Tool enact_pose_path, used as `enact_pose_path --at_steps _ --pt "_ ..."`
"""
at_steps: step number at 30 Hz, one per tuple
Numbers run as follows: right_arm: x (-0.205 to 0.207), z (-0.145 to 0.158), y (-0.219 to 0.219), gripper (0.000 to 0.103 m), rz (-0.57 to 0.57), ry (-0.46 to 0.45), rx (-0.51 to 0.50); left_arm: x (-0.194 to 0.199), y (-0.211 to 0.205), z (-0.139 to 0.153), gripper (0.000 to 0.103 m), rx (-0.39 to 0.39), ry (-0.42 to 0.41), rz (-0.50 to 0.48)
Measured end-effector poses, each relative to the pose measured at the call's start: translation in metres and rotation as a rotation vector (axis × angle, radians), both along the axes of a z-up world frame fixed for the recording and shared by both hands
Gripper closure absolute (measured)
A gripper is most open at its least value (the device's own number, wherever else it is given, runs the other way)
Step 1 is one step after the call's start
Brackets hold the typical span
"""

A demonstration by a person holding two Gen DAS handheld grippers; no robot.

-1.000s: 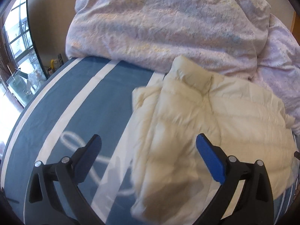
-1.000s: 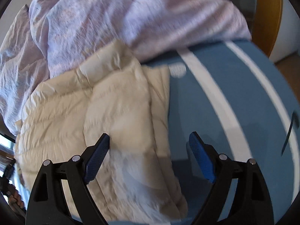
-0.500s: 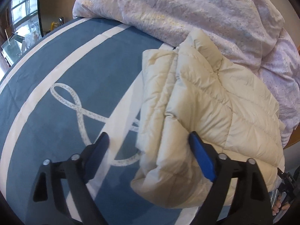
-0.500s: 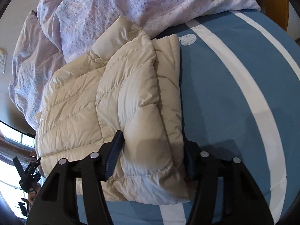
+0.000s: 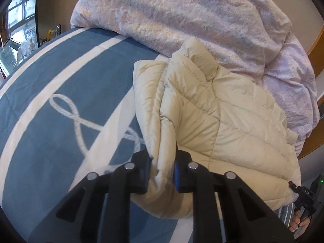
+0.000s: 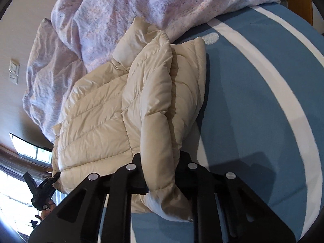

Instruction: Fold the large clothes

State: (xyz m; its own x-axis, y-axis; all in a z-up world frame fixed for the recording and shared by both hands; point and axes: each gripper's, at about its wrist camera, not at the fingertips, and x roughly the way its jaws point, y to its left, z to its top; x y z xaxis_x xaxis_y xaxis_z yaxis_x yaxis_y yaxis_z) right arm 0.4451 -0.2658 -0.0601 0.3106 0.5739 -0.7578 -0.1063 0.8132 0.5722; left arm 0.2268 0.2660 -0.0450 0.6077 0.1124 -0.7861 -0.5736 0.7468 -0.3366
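A cream quilted puffer jacket lies folded on the blue bedspread, its collar against the bedding heap. In the left wrist view my left gripper is closing on the jacket's near left edge, and a thick fold is pinched between the blue pads. The right wrist view shows the same jacket on the bedspread. There my right gripper is closing on the near right edge, with the puffy hem squeezed between its jaws and hanging out below.
A crumpled lilac duvet is piled behind the jacket. White stripes and a rope print cross the bedspread. A window is at the far left, a wooden frame at the right, a wall switch on the wall.
Both grippers came down and forward onto the jacket's near edge. Their jaws went from wide open around the fabric to pinched on its left and right folds.
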Motion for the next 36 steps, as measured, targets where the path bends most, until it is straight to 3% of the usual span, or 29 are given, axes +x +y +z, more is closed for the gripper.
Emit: enact_pose_path --at_steps 9,17,20,23,25,28,36 --pt "-0.069 0.006 0.001 0.087 0.051 0.010 0.008 -0.078 0.007 0.004 0.086 -0.041 -0.022 -0.009" --pt "-0.108 0.014 0.004 0.086 0.047 -0.001 -0.035 -0.123 0.005 0.002 0.085 -0.068 -0.018 -0.018" --pt "-0.112 0.020 0.009 0.076 0.045 -0.031 -0.117 -0.127 0.005 0.000 0.081 -0.071 -0.013 -0.016" --pt "-0.115 0.039 0.014 0.054 0.005 -0.133 -0.300 -0.126 0.006 -0.002 0.071 -0.071 -0.003 0.000" --pt "-0.115 0.052 0.018 0.040 -0.013 -0.201 -0.361 -0.124 0.006 -0.002 0.053 -0.062 0.011 0.009" --pt "-0.114 0.070 0.030 0.040 0.005 -0.258 -0.358 -0.122 0.008 0.000 0.031 -0.046 0.012 0.018" --pt "-0.125 0.078 0.132 0.042 0.240 -0.330 -0.295 -0.110 0.012 0.000 0.022 -0.031 0.025 0.019"
